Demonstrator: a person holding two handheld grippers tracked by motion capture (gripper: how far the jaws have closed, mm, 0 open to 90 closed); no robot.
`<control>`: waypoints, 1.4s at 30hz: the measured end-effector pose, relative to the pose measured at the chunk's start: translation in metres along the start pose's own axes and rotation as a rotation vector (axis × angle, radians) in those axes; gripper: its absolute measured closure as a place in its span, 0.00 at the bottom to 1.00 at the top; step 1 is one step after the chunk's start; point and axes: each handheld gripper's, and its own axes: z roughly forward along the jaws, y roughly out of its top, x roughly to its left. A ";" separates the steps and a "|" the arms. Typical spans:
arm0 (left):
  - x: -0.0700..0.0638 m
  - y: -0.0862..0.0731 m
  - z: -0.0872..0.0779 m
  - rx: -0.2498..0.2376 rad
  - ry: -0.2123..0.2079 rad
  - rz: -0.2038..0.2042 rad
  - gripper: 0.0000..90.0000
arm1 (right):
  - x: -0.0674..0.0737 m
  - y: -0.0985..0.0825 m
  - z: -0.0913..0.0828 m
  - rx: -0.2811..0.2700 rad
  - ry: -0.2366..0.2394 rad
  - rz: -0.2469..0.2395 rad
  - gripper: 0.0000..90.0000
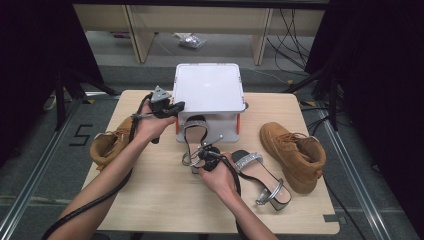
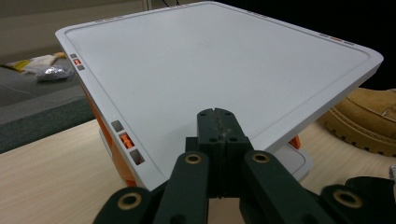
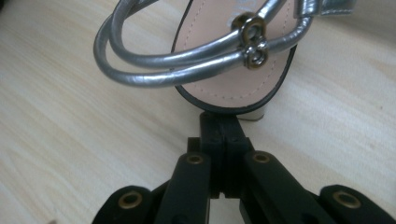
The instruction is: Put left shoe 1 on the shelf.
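A silver strappy sandal (image 1: 194, 131) lies in front of a white lidded box (image 1: 207, 87) with orange latches. My right gripper (image 1: 204, 152) is shut and empty, its tips at the heel end of that sandal (image 3: 224, 70), under the silver ankle straps (image 3: 154, 70); the closed jaws (image 3: 219, 120) meet the sole's edge. My left gripper (image 1: 171, 106) is shut with nothing in it, held at the box's front left corner. In the left gripper view the closed tips (image 2: 218, 114) lie over the white lid (image 2: 210, 56).
A second silver sandal (image 1: 260, 175) lies right of my right hand. One tan boot (image 1: 295, 152) stands at the table's right, seen also as a tan boot (image 2: 366, 116); another tan boot (image 1: 107, 145) lies at the left edge. Cables hang beyond the table.
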 end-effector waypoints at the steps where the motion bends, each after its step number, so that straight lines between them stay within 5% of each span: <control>1: 0.000 0.000 0.000 0.000 0.000 0.000 0.99 | -0.001 0.001 0.001 -0.015 0.003 -0.021 1.00; 5: 0.000 0.000 0.000 0.000 0.000 0.000 0.99 | 0.000 0.004 0.002 -0.029 -0.001 -0.001 1.00; 6: 0.000 0.000 0.000 0.000 0.000 0.000 0.99 | -0.002 0.004 0.003 -0.048 0.000 -0.032 1.00; 8: 0.000 0.000 0.000 0.001 0.000 0.001 0.99 | 0.001 0.006 0.003 -0.053 -0.014 0.000 1.00; 9: 0.000 0.000 0.000 0.001 0.000 0.001 0.99 | -0.003 0.007 0.004 -0.089 -0.032 -0.058 1.00; 42: 0.000 0.000 0.000 0.004 0.000 0.004 0.99 | -0.008 0.027 0.004 -0.166 -0.088 -0.003 1.00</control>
